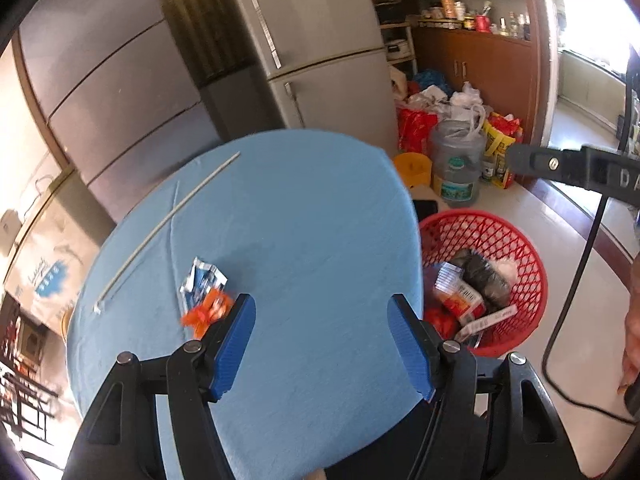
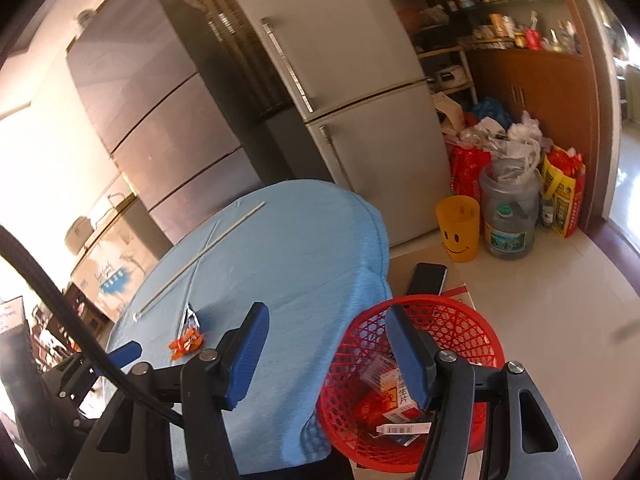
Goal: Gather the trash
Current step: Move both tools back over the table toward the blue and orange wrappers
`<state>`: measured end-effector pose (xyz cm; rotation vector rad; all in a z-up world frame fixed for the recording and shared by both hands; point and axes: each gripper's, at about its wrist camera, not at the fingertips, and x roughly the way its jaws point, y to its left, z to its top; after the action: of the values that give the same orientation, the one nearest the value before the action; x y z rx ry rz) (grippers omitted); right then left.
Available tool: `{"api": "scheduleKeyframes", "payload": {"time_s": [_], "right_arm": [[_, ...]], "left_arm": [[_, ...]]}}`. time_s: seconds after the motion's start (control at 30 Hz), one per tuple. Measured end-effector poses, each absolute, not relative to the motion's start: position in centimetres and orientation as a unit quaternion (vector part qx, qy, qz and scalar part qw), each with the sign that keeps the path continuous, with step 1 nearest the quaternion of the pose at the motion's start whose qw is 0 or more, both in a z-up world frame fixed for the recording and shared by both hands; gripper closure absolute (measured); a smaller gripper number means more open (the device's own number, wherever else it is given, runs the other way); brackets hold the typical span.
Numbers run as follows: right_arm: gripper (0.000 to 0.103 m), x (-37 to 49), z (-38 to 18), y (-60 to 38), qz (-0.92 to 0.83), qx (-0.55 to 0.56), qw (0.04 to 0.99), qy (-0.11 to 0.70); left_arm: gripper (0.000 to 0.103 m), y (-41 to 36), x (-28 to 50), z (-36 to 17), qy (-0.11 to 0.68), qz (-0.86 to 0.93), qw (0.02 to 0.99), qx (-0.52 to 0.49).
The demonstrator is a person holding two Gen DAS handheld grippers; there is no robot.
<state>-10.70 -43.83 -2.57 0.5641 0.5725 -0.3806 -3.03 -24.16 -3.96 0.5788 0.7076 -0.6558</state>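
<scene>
Three pieces left: on the blue-covered desk [image 1: 280, 208].
Basket [image 1: 520, 240]: right of frame, holding trash.
Both grippers [image 1: 320, 340] [image 2: 326, 354]: fingers released, empty.
Stick [image 1: 168, 220]: stiff, grip mid-length.
Silver wrapper [image 1: 200, 280]: lower left, light, crinkly.
Orange wrapper [image 1: 208, 312]: soft; pinch bunched middle.

Orange wrapper [image 1: 208, 312], crumpled, lies on blue counter [image 1: 300, 220] touching a crumpled silver-blue wrapper [image 1: 202, 280]. Thin white stick [image 1: 168, 220] lies farther back. Red mesh basket [image 1: 520, 248] beside counter holds cartons, wrappers.
</scene>
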Motion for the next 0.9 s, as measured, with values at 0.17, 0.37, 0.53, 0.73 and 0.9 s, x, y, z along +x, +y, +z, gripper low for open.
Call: {"api": "scheduleKeyframes", "payload": {"time_s": [0.17,0.37,0.53,0.73,0.9], "right_arm": [[0.038,-9.8,-2.6,-42.1,-0.171,0.263,0.905,0.289],[0.038,-8.8,-2.9,-40.8,-0.156,0.258,0.905,0.301],[0.038,-7.6,-3.2,-39.7,-0.142,0.249,0.906,0.313],[0.038,-6.1,-3.5,-38.9,-0.130,0.243,0.904,0.326],[0.038,-4.2,-3.5,-38.2,-0.114,0.240,0.904,0.334]], "left_arm": [[0.034,-20.6,-1.2,-4.8,0.366,-0.272,0.855,0.247],[0.034,-16.8,1.7,-5.2,0.393,-0.219,0.867,0.213],[0.034,-14.9,3.3,-5.3,0.396,-0.192,0.875,0.199],[0.034,-14.1,4.4,-5.2,0.394,-0.179,0.880,0.194],[0.034,-13.2,5.4,-5.6,0.401,-0.172,0.880,0.189]]}}
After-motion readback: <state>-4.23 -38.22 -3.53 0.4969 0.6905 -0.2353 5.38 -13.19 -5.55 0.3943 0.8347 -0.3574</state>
